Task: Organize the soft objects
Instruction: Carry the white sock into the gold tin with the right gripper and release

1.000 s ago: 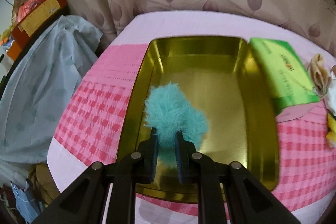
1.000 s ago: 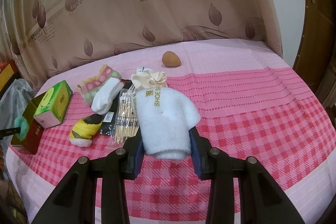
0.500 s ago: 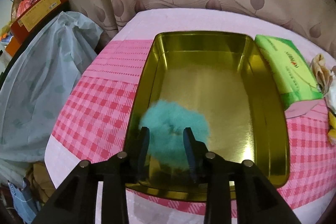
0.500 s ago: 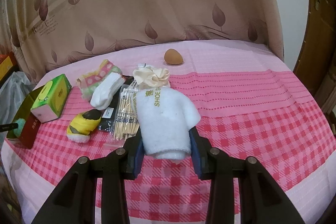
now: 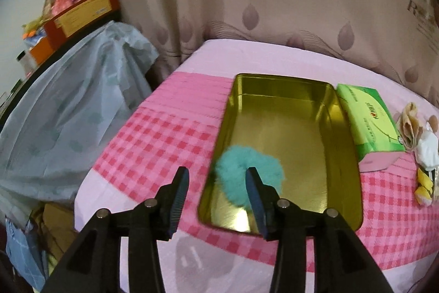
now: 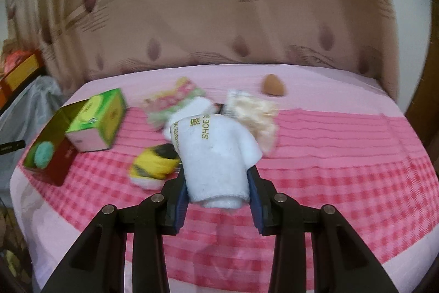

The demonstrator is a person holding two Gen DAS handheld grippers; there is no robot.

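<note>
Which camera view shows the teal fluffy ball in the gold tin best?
The left wrist view: the ball is near and large in the tin, partly behind a fingertip. In the right wrist view it is small and far off.

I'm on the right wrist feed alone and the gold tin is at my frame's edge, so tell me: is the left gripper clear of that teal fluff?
Observer: Yes. The left gripper is opening; the teal pompom lies in the gold tin, free of the pads.
Operator: Anything else inside?
Observer: No, only the pompom.
Operator: What's beyond the tin's far side?
Observer: A draped pale blue plastic sheet.
</note>
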